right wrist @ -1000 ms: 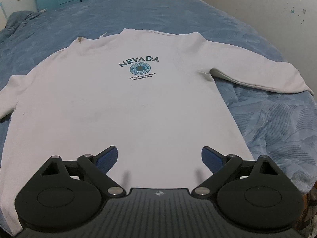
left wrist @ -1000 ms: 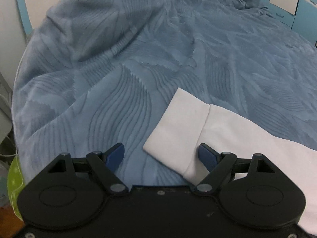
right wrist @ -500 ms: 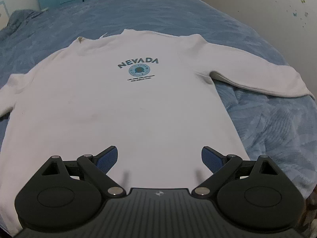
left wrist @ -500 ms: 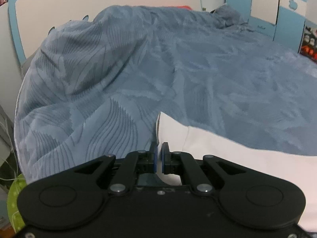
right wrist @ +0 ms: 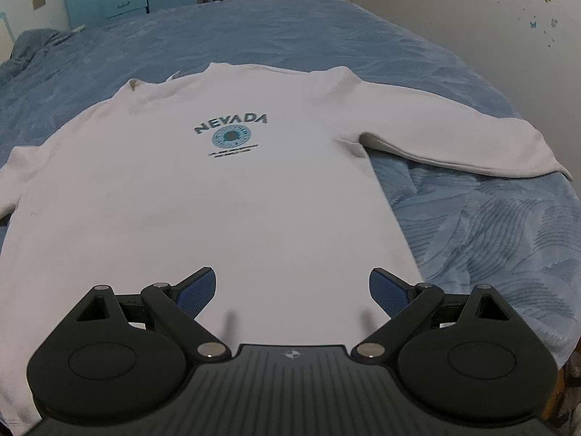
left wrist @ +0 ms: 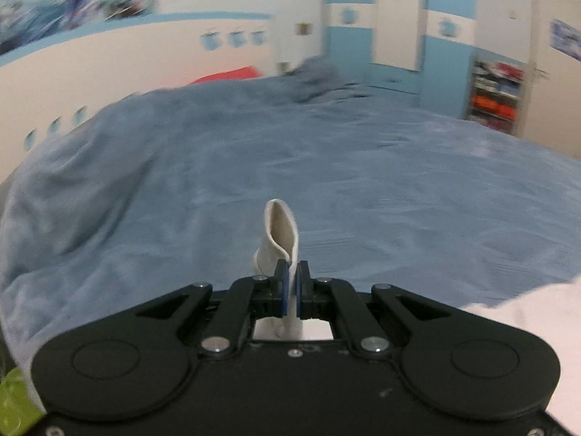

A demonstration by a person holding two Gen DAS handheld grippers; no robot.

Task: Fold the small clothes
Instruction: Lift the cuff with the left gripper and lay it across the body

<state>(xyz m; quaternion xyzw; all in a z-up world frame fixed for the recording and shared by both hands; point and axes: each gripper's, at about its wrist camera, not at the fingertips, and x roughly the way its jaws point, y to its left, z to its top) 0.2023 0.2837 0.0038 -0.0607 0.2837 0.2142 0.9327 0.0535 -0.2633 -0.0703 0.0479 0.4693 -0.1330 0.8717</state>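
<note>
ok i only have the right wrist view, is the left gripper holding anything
Observer: Yes, the left gripper is shut on the sleeve cuff.
Operator: is the cuff off the bed
Observer: It stands upright above the blue bedspread, its opening facing the camera.
Operator: anything else near it
Observer: A green object shows at the lower left edge; I cannot tell what it is.
</note>
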